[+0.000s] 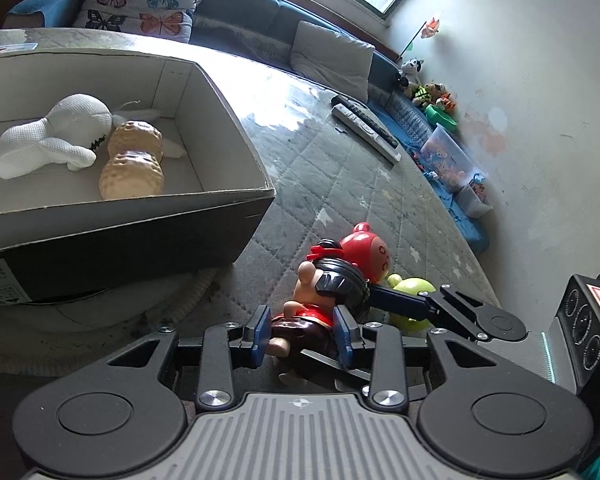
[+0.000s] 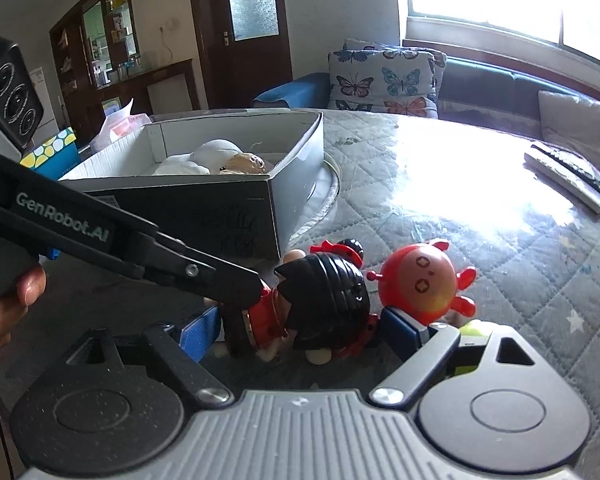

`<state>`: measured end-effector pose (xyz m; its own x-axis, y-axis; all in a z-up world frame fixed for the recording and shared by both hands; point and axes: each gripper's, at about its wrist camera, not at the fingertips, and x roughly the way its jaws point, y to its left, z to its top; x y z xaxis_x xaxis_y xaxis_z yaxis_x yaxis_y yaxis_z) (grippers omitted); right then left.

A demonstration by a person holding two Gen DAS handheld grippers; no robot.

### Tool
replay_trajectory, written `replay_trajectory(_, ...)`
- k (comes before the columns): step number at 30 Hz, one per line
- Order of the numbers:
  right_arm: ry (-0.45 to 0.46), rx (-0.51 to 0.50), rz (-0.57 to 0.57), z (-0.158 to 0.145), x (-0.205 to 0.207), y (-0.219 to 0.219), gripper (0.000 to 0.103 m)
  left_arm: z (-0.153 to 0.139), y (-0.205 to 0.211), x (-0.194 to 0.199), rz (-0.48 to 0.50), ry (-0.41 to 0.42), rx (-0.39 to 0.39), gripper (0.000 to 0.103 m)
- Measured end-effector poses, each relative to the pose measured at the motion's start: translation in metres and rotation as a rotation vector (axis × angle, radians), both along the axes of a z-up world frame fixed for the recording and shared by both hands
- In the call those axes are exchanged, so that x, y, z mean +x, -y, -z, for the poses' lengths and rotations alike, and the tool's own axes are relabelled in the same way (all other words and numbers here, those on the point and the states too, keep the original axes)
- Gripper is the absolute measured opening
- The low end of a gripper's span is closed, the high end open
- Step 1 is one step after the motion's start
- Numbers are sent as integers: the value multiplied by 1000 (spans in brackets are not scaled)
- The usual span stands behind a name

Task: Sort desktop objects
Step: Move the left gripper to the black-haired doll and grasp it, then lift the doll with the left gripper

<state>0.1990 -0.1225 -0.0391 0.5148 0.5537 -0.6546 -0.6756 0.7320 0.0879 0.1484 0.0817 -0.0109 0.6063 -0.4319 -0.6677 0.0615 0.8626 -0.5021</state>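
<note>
A quilted table cover [image 1: 340, 184] fills the scene, and a large open cardboard box [image 1: 236, 128] sits on it. The sorting looks partly done: a white stuffed toy [image 1: 48, 136] and a tan peanut-shaped toy [image 1: 134, 160] already lie touching inside the box. Still outside, near the box corner, lies a doll with black hair and a red dress [image 2: 320, 300], with a round red toy [image 2: 424, 284] and a green toy [image 1: 412, 292] just beside it. The left gripper [image 1: 302, 334] has its jaws apart around the doll's body; the right gripper [image 2: 304, 334] has its jaws apart around the doll's head. Two remote controls [image 1: 364, 126] lie well apart.
</note>
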Motion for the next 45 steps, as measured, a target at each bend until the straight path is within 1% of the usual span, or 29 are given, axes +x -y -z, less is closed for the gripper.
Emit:
replay_trajectory(3, 16, -13, -12, 1, -1, -2, 89, 2, 0, 1, -2, -11, -15, 38)
replay_trajectory(8, 31, -25, -35, 1, -4, -3, 89, 0, 2, -2, 11, -14, 2, 38)
replay_trajectory(12, 41, -28, -64, 1, -9, -2, 89, -4, 6, -6, 28, -19, 40, 38)
replay_trajectory(15, 51, -30, -99, 1, -14, -2, 89, -6, 9, -9, 65, -11, 84, 39)
replay_trajectory(20, 48, -28, -132, 0, -17, -5, 87, -8, 6, -10, 73, -4, 106, 39)
replay_trajectory(22, 47, -24, -147, -1, -19, -7, 86, -10, 7, -11, 86, 11, 117, 39)
replay_trajectory(26, 46, -28, -137, -2, -19, -8, 86, -10, 9, -8, 106, 24, 132, 39)
replay_trajectory(30, 30, -8, -113, -4, -20, -6, 86, -7, 6, -5, 92, 14, 97, 40)
replay_trajectory(34, 24, -12, -87, -4, -25, -3, 85, -5, 3, -7, 72, 10, 69, 40)
replay_trajectory(36, 15, -3, -79, -3, -26, -1, 82, -4, 3, -7, 61, -3, 64, 39)
replay_trajectory(37, 15, 1, -70, -3, -27, 0, 82, -2, 3, -6, 60, -26, 57, 39)
replay_trajectory(42, -5, 16, -57, -5, -28, 5, 76, 2, -1, -7, 8, -79, -12, 40)
replay_trajectory(45, -3, 15, -61, -6, -32, 7, 73, 1, 0, -9, -6, -87, -19, 40)
